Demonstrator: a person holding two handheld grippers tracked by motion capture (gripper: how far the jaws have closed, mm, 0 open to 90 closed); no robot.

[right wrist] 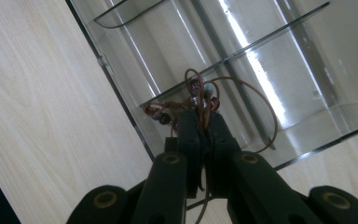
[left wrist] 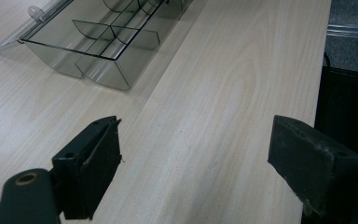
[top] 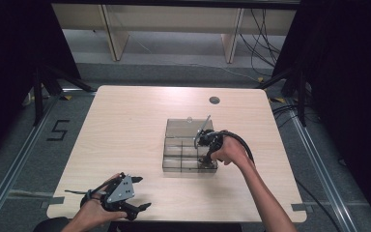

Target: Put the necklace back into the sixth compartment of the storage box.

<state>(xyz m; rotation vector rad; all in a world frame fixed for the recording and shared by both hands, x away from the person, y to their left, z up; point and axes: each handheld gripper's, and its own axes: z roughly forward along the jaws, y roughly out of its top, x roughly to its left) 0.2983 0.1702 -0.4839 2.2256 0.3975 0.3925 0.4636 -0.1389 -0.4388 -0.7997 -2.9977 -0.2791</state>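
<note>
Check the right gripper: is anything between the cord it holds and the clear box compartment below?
Nothing visible blocks it. The right gripper is shut on the brown beaded cord, which hangs right over an open compartment of the clear box. The lid is folded back. Thin dividers border the compartment but don't cover it.

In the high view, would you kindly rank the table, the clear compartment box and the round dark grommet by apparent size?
1. Table
2. Clear compartment box, open, mid-table
3. Round dark grommet, near the far edge

The gaps are large, so nearness to the camera doesn't change the order.
</note>
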